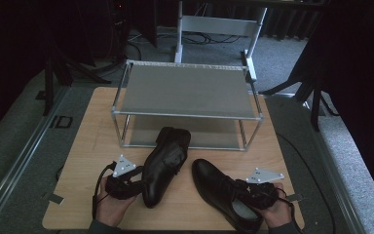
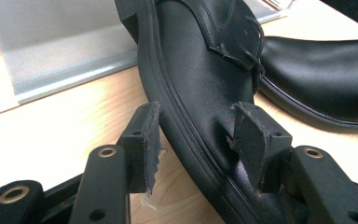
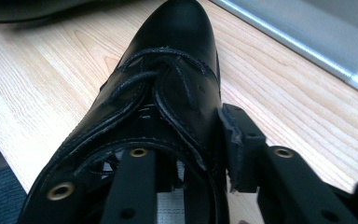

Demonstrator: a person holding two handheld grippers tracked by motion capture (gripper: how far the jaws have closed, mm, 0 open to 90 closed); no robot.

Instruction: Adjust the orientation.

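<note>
A light wooden tabletop (image 1: 87,126) carries a grey two-tier metal shoe rack (image 1: 185,92) at its far edge and two black leather shoes (image 1: 163,165) (image 1: 221,195) near its front edge.

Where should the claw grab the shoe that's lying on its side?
Best guess: take the tipped shoe by its edge near the toe, one pad on the sole and the other on the smooth leather, coming in from the person's left. It lies on its side, so sole and upper both face that way. The left claw already straddles that edge; the right claw pinches the other shoe's collar.
</note>
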